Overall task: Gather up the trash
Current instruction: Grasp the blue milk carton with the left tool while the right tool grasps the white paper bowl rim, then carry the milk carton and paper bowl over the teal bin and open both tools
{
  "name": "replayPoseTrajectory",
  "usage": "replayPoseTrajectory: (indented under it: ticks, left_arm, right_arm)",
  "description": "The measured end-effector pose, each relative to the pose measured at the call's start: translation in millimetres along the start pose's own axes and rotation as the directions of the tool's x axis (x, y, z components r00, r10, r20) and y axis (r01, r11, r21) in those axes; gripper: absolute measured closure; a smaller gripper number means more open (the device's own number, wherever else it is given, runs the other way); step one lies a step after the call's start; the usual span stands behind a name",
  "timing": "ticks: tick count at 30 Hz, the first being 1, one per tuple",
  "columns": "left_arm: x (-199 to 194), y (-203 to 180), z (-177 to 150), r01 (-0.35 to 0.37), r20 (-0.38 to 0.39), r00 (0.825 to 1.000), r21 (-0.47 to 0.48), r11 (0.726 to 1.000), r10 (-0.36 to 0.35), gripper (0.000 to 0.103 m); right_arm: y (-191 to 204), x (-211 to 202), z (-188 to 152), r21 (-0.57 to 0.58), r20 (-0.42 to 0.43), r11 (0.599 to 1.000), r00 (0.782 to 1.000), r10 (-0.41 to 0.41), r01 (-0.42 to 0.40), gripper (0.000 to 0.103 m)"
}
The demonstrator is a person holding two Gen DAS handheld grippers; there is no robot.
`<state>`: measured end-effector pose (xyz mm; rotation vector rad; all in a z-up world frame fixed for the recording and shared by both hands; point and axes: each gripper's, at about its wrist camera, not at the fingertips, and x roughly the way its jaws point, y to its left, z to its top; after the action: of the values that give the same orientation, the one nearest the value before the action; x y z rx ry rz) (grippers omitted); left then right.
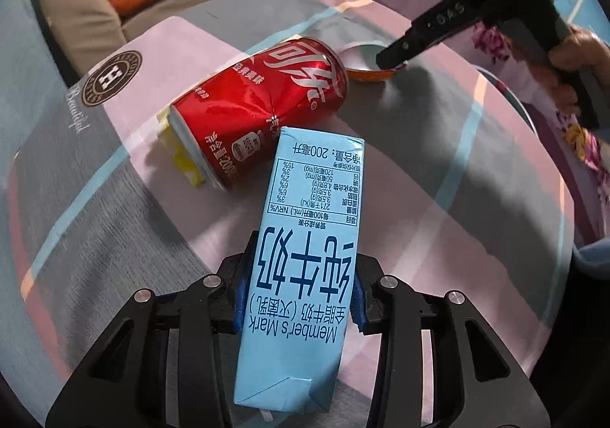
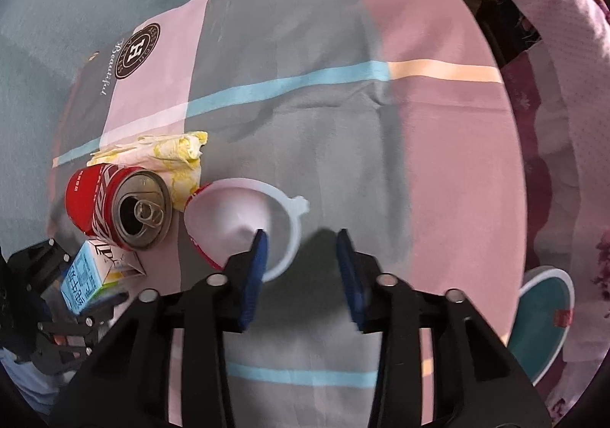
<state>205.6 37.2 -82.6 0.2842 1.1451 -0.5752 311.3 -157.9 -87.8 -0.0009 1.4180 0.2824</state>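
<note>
Two hand-held grippers over a checked cloth-covered bench (image 2: 438,145): left hand-held gripper (image 1: 299,294) clamped on a blue milk carton (image 1: 305,237), right hand-held gripper (image 2: 301,256) parted, gripping nothing, one pad over a white cup (image 2: 244,214); beyond, a red can (image 1: 263,107) lying on yellow wrapper (image 2: 175,153).

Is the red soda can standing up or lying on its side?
On its side. The red soda can lies flat on the tablecloth, its opened top facing sideways toward the right wrist camera.
</note>
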Motion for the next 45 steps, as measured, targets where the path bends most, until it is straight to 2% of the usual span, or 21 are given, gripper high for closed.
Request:
replayPoseTrajectory:
  ticks: [1, 2, 5, 13, 25, 37, 45]
  left_arm:
    - [0, -3, -1, -0.008, 0.002, 1.0, -0.004, 1.0, 0.008, 0.063]
    - [-1, -5, -2, -0.014, 0.003, 1.0, -0.008, 1.0, 0.014, 0.063]
    - [-5, -14, -5, -0.026, 0.013, 1.0, -0.036, 0.999, 0.026, 0.063]
    - [-20, -41, -1, -0.049, 0.047, 0.998, -0.073, 0.996, 0.053, 0.063]
    - [-28, -110, 22, -0.035, 0.075, 0.996, -0.039, 0.999, 0.038, 0.063]
    - [-14, -195, 69, 0.029, 0.088, 0.996, 0.025, 0.999, -0.031, 0.063]
    - [4, -261, 109, 0.071, 0.075, 0.994, 0.093, 0.993, -0.078, 0.063]
  right_arm:
    - [1, 2, 0, -0.004, -0.001, 1.0, 1.0, 0.006, -0.006, 0.089]
    - [4, 4, -1, -0.016, 0.0, 1.0, 1.0, 0.007, -0.007, 0.093]
    - [11, -4, -7, -0.051, 0.034, 0.999, 0.999, -0.008, 0.01, 0.098]
    - [-3, -43, -48, -0.04, 0.116, 0.999, 0.993, -0.018, 0.023, 0.099]
    - [-51, -95, -119, 0.058, 0.218, 0.998, 0.976, -0.012, -0.001, 0.099]
    - [-130, -146, -176, 0.181, 0.337, 0.983, 0.94, -0.058, -0.004, 0.099]
    - [-197, -169, -215, 0.299, 0.393, 0.953, 0.915, -0.087, -0.037, 0.099]
